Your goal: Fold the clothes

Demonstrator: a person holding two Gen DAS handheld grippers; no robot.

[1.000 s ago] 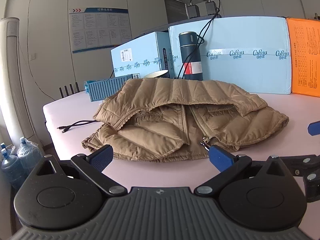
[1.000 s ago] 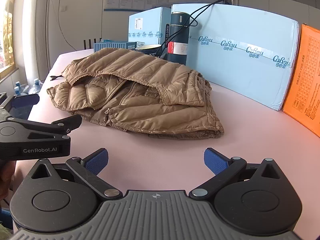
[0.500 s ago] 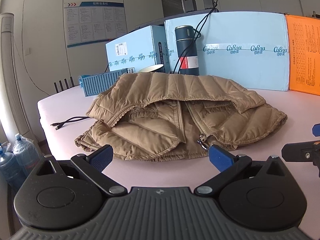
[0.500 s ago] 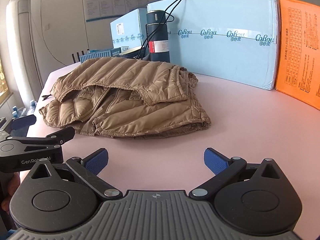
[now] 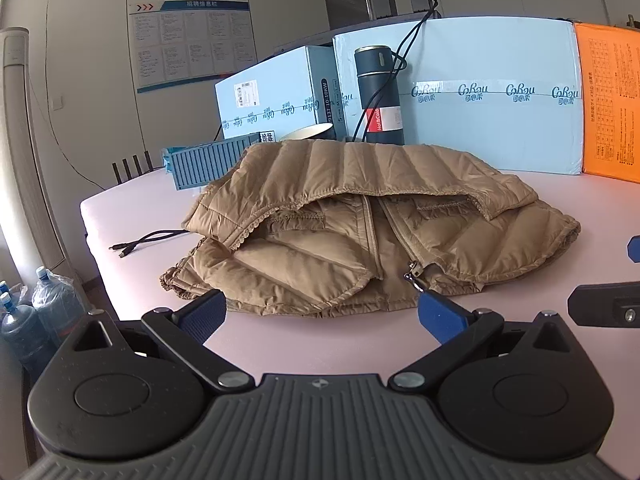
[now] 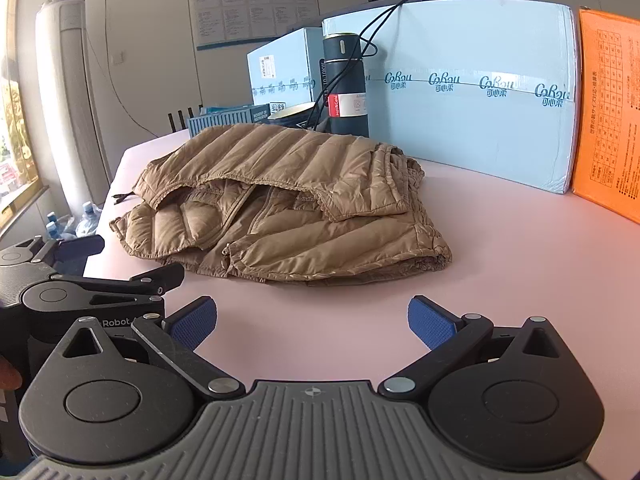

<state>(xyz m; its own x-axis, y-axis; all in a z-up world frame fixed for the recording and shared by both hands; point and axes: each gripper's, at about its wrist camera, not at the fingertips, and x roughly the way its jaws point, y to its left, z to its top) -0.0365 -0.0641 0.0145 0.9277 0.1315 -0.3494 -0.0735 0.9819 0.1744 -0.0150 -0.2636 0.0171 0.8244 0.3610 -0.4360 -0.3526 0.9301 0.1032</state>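
Observation:
A tan puffer jacket (image 5: 360, 216) lies folded over on the pink table (image 5: 320, 344), zipper side facing me; it also shows in the right wrist view (image 6: 288, 196). My left gripper (image 5: 322, 314) is open and empty, its fingertips just short of the jacket's near hem. My right gripper (image 6: 312, 322) is open and empty, a short way back from the jacket over bare table (image 6: 520, 248). The left gripper's body (image 6: 80, 292) shows at the left of the right wrist view.
Light blue boxes (image 5: 480, 96), an orange box (image 5: 608, 104) and a dark flask (image 5: 380, 96) with a cable stand behind the jacket. A blue container model (image 5: 208, 160) and a black cable (image 5: 148, 238) lie at the left. Water bottles (image 5: 36, 312) stand past the table's left edge.
Both grippers have drawn back slightly and shifted, so the jacket sits a little further off. The right view has swung to the right. Both grippers stay open.

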